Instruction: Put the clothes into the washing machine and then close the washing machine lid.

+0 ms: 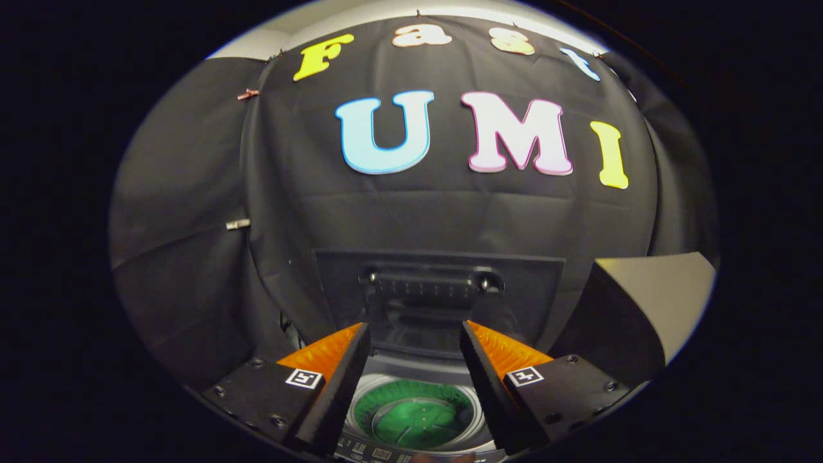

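A top-loading washing machine stands below and just ahead of my fingers. Its dark lid is raised upright against the black cloth wall, with a handle across its upper part. Between my fingers I look down into the round drum, whose inside shows green; whether that is cloth or the drum itself I cannot tell. My gripper is open, its fingers spread wide over the drum mouth with nothing held between them.
The machine's control panel runs along its near edge, under my fingers. A pale slanted panel stands to the right of the lid. Black cloth walls close in behind and to the left.
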`<action>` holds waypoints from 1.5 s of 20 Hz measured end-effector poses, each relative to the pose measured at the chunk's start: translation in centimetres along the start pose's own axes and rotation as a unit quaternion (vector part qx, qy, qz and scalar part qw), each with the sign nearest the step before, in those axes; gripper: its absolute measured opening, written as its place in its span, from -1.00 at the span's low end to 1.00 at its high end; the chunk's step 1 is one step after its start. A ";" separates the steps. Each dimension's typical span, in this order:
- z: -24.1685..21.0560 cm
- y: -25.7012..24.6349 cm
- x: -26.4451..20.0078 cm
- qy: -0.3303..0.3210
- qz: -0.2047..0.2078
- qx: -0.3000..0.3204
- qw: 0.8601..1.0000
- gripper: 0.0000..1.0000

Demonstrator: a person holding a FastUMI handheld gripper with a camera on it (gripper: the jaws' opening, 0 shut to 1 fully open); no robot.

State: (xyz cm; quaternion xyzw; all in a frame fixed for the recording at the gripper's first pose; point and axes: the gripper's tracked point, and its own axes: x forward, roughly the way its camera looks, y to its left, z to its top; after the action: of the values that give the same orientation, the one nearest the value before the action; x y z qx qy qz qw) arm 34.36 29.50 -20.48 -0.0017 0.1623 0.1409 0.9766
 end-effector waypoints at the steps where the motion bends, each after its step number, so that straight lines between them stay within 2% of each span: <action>1: 1.3 -0.5 0.1 -0.015 -0.011 -0.004 1.000 0.86; 3: 3.1 -1.3 0.3 -0.031 -0.022 -0.026 0.999 0.99; 5: 5.8 -1.9 0.8 -0.056 -0.033 -0.042 0.997 0.99; 8: 9.4 -2.6 2.1 -0.089 -0.043 -0.034 0.995 0.98; 13: 11.0 -3.5 6.1 -0.070 -0.049 -0.005 0.996 0.98; 18: 9.7 -4.2 9.7 -0.041 -0.064 0.014 0.997 0.98; 22: 7.1 -3.0 12.1 0.005 -0.059 0.019 0.998 0.98; 26: 5.4 -1.9 14.5 0.033 -0.059 -0.001 0.998 0.98; 30: 2.2 -2.4 16.7 0.076 -0.075 0.015 0.994 0.98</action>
State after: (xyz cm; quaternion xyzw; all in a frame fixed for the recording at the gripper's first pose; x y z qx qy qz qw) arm 50.88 31.93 -23.85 -0.0100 0.2379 0.0639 0.9691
